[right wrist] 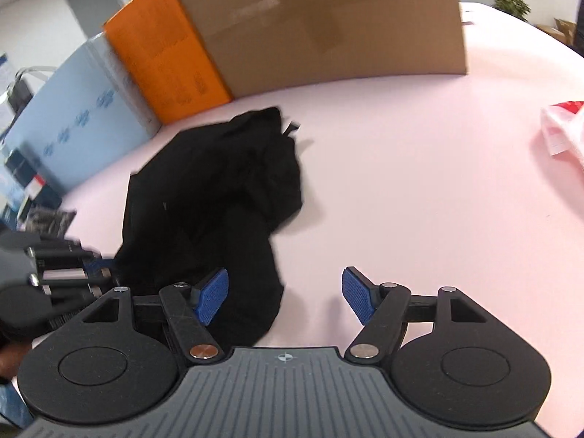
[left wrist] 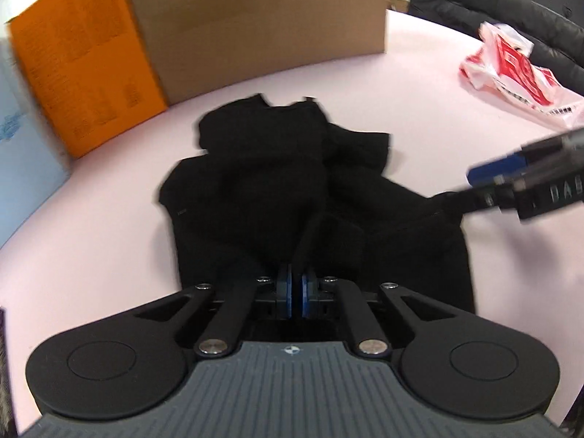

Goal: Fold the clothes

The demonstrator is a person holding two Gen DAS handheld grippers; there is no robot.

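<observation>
A black garment point(left wrist: 277, 182) lies crumpled on the pink table point(left wrist: 419, 109), collar end away from me. My left gripper point(left wrist: 295, 288) is shut on a fold of the garment's near hem, which rises as a ridge between the blue pads. My right gripper point(right wrist: 284, 295) is open and empty, just right of the garment point(right wrist: 219, 197), its left pad point(right wrist: 211, 295) over the cloth's near edge. The right gripper also shows at the right edge of the left wrist view point(left wrist: 511, 179); the left gripper shows at the left of the right wrist view point(right wrist: 65, 273).
A brown cardboard box point(left wrist: 255, 18) and an orange box point(left wrist: 84, 69) stand at the back of the table. A pale blue box point(right wrist: 80, 109) stands to their left. A red-and-white plastic bag point(left wrist: 518, 73) lies at the right. A dark sofa point(left wrist: 511, 11) is behind it.
</observation>
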